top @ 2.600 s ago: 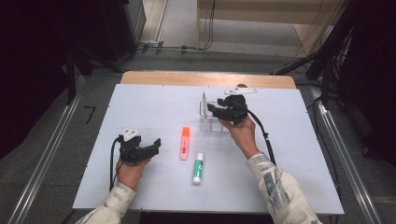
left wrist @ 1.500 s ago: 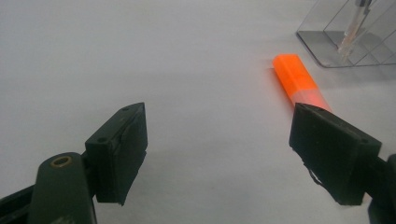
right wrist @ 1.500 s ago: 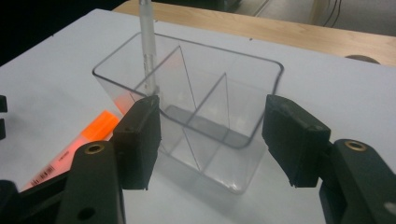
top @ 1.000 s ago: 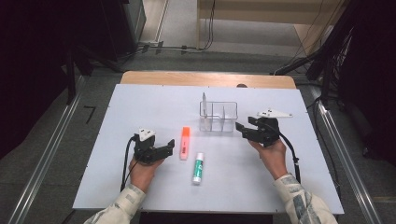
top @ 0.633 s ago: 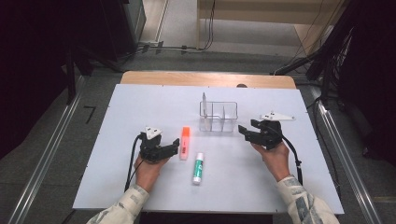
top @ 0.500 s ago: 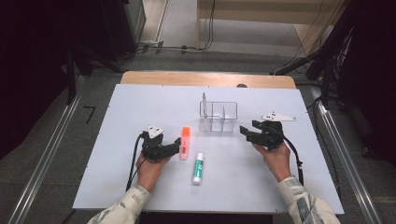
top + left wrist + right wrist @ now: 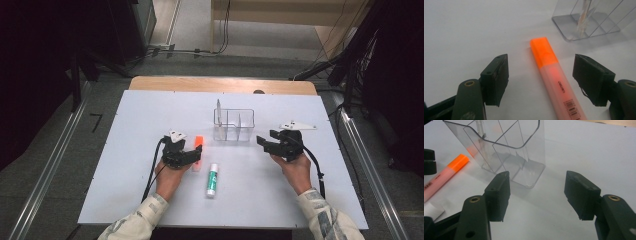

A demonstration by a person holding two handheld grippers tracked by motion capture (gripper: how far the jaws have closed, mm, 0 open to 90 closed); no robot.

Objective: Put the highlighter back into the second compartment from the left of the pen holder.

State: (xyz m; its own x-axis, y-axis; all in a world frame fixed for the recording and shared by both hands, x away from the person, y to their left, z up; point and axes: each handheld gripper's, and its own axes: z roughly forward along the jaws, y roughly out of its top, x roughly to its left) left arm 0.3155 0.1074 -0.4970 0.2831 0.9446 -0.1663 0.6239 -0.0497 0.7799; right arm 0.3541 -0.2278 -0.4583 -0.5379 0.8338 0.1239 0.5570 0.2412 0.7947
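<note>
The left gripper (image 7: 540, 82) sits low over the table (image 7: 125, 150) with its jaws spread on either side of the orange marker (image 7: 551, 75); they have just been closing in, but neither pad touches the barrel yet. The marker lies flat between them, nearer the right-hand pad than the left in the left gripper view, its bright cap pointing away toward the clear organizer (image 7: 591, 22). That offset is the main risk, I judge: if the jaws close as they stand, one pad would meet the barrel first and push it sideways or roll it, and a smooth rounded body could squirt out or end up pinched crooked near its end. A grip that far from the middle might also let the cap end droop when lifted. In the high view the green-and-white tube (image 7: 212, 179) lies just beside the marker, so a skidding marker could knock it. Farther off, the right gripper (image 7: 265, 142) hovers with jaws wide apart and nothing between them, just beside the organizer (image 7: 235, 125), where a slim pen (image 7: 218, 112) stands in the left compartment; a stray nudge there could shift the light organizer.
</note>
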